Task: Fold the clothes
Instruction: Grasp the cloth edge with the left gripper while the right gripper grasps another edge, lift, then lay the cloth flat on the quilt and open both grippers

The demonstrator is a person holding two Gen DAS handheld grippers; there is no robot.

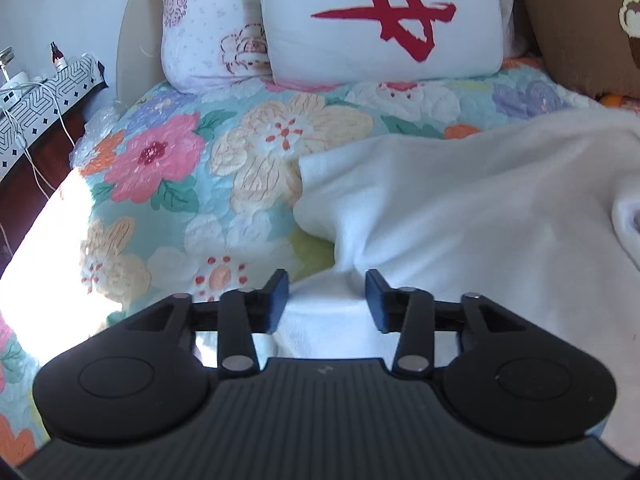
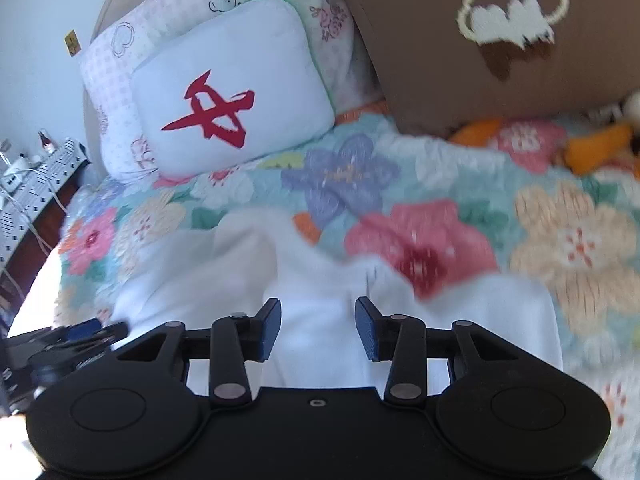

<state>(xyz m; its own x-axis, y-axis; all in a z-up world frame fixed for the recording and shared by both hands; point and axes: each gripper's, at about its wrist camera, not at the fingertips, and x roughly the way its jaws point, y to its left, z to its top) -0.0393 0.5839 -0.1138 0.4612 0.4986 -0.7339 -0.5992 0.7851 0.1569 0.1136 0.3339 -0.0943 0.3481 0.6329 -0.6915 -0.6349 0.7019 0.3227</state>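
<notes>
Material: white fleece-like garment (image 1: 460, 216), soft and thick, lying rumpled on the floral quilt (image 1: 192, 184) of the bed.
Landmark: white pillow with red mark (image 1: 380, 20), at the head of the bed; all places below are taken from it.
Garment place: on the foot side of the pillow, well apart from it, with a band of bare quilt between.
Garment lie: broadest spread seems to run across the bed, roughly along the pillow's long edge; one folded edge faces the pillow. Exact outline cannot be told, part runs out of view.
Left hand-held gripper (image 1: 327, 300): released, jaws apart, nothing pinched; it points toward the pillow, over the garment's near corner.
Right hand-held gripper (image 2: 318, 328): released, jaws apart with white cloth below the gap, pads not pressing on it; right wrist view is blurred.
Direction to cloth: from the left hand-held gripper the bulk lies ahead and to its right; from the right hand-held gripper it lies straight ahead and to its left.
Nearer hand: both sit over the edge farthest from the pillow; neither is clearly closer.
Judgement: the next grasp probably needs each jaw lowered onto that far edge, one per corner.
Other: brown cushion (image 2: 500, 40) beside the pillow, clear of the garment.
</notes>
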